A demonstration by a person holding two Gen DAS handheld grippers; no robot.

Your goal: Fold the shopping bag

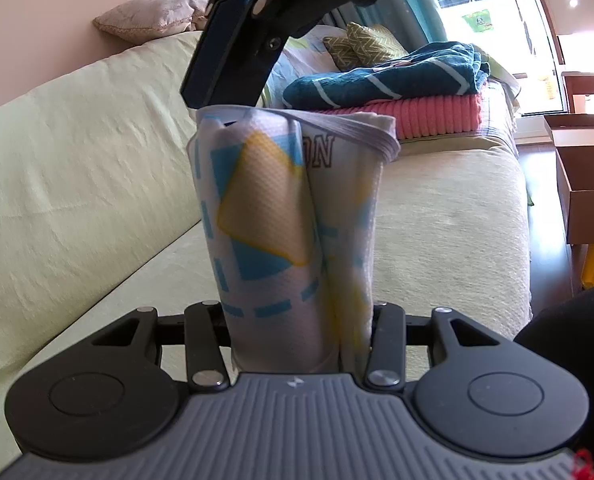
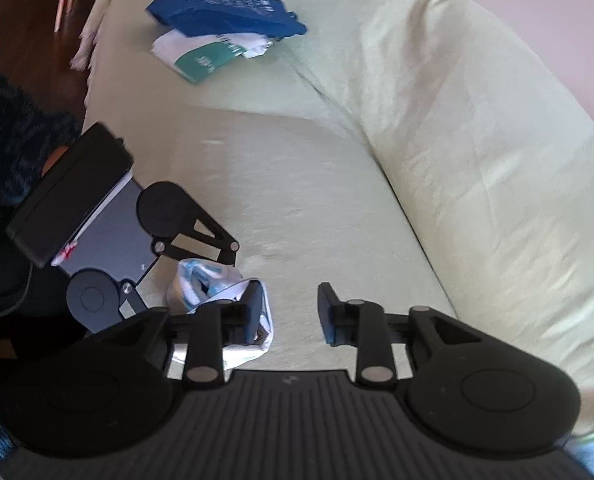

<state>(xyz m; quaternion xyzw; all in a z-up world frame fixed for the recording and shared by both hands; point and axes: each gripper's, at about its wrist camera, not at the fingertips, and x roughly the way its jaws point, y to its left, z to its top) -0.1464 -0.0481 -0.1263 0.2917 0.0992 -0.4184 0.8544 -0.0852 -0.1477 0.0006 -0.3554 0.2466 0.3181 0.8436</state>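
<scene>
Glaring daylight from the window (image 1: 493,20), fisheye-bent edges, seemingly motion-blurred, dimmer right wrist view.

Shopping bag (image 1: 265,208): matt woven cloth with dimpled texture. Sofa cover (image 1: 77,168): rough matt fabric. Left tongs (image 1: 297,344): matt black plastic.

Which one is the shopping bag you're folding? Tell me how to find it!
Find the long pale green sofa. Above its seat, the left gripper is shut on a rolled-up shopping bag, with the right gripper right above it. It is white with blue and yellow shapes and dashed blue lines, unlike the plain teal towel and pink knit blanket stacked behind.
</scene>
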